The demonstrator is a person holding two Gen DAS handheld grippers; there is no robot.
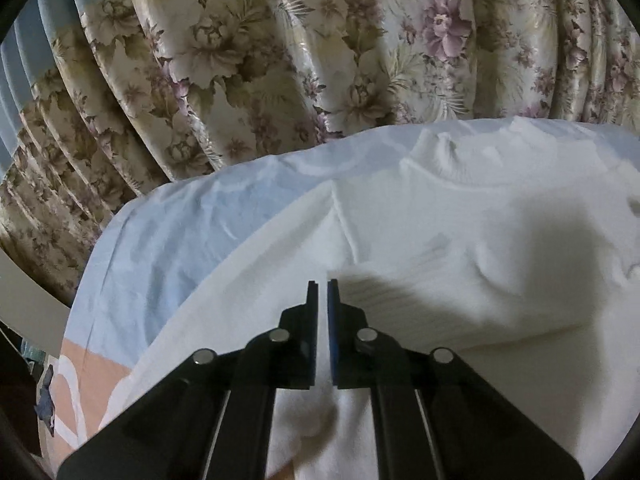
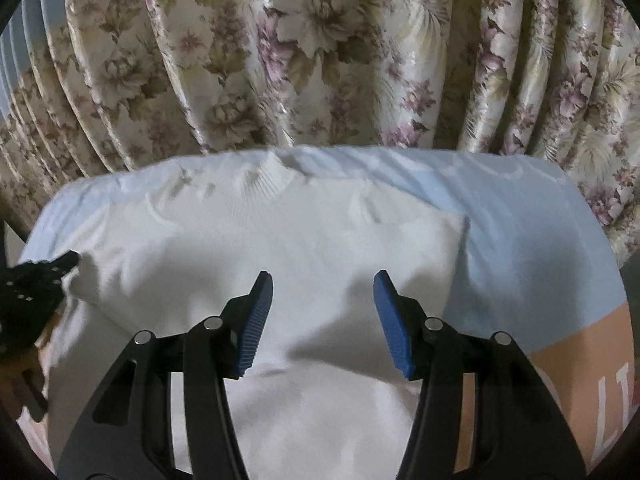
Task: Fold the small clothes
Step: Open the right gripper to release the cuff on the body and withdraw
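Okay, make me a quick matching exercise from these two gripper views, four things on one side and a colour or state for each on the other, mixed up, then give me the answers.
Things:
1. left gripper
2. right gripper
3. sweater
4. curtain

States or colours:
A. floral print, hanging in folds behind the bed
B. fingers almost together, no cloth visible in the thin gap
C. white, spread out on the light blue sheet
D. fingers wide apart above the cloth

Pairs: 1-B, 2-D, 3-C, 4-A
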